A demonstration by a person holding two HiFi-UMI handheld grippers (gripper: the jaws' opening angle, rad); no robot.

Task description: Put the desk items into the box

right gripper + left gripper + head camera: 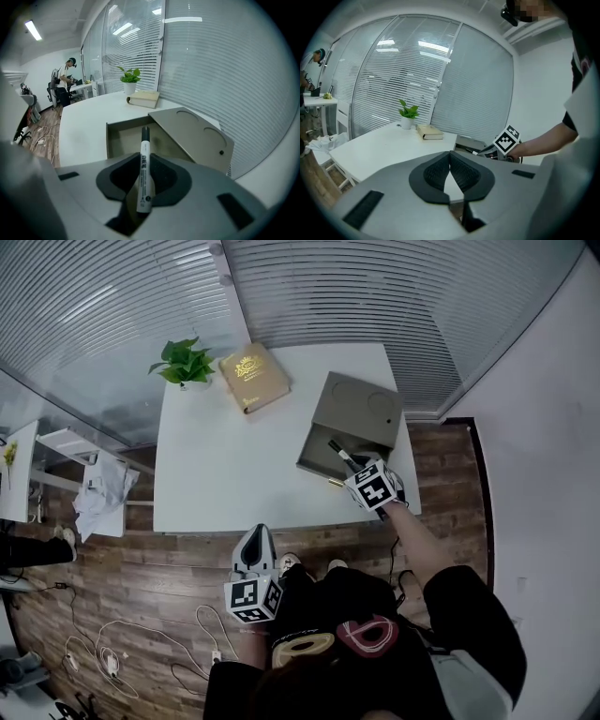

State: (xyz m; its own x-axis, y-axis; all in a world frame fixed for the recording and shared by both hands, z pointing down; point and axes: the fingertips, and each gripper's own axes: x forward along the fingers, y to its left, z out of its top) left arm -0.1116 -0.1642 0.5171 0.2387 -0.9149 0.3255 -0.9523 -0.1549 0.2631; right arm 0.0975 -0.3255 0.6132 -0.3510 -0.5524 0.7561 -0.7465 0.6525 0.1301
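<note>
An olive-grey box [361, 409] stands open on the right of the white table [225, 465], its lid [192, 133] tilted back. My right gripper [143, 157] is shut on a white marker [144, 168] with a black cap, whose tip points into the box's open compartment [123, 136]. In the head view that gripper [359, 472] sits at the box's near edge with the marker [339, 455] over the opening. My left gripper [260, 532] hovers at the table's front edge, shut with nothing between its pads [461, 171].
A tan book [254, 377] and a potted plant [183, 362] sit at the table's far left. A small white side table [84, 451] stands on the wooden floor to the left, with cables [103, 652] on it. A person [70, 75] stands far back in the room.
</note>
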